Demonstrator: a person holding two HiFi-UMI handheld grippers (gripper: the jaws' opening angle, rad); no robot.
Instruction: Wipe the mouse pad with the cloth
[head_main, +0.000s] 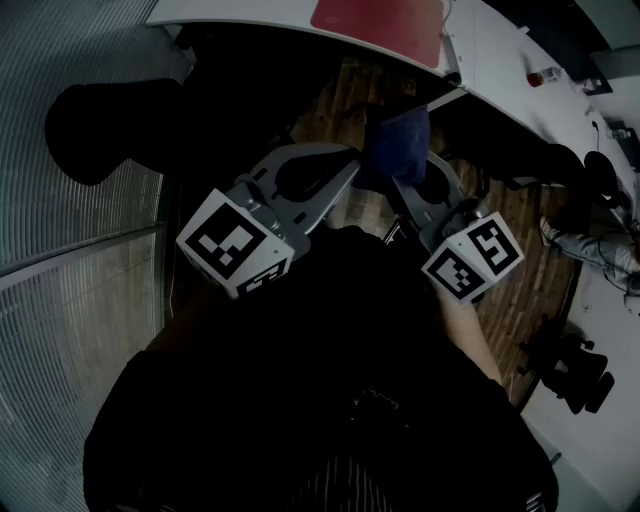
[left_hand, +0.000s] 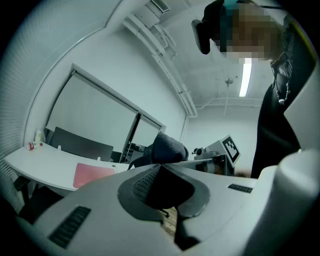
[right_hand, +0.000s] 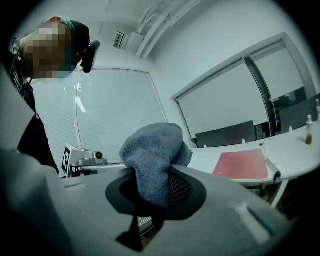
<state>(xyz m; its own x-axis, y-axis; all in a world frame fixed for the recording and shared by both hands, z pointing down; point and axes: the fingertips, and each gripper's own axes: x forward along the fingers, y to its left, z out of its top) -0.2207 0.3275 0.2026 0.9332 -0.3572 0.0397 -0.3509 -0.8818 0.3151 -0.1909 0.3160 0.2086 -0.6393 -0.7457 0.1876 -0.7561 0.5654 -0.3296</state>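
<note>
the white desk curves across the top of the head view, well ahead of both grippers, and the red mouse pad lies flat on it near its front edge, bare and not yet touched. the two grippers are held close to the body, above the wooden floor rather than over the desk. the right gripper is clamped on the cloth, a blue-grey terry cloth bunched into a soft lump that bulges up out of the jaws. the left gripper has its jaws brought together with nothing between them. a small bottle stands at the far end of the desk, apart from the pad. the cloth looks light, limp and grippy, so it should drag well but could fold or slip out under pressure; a hold deep in the bunch, as it has now, seems right. the pad looks thin and may slide, so the free gripper could pin a corner.
</note>
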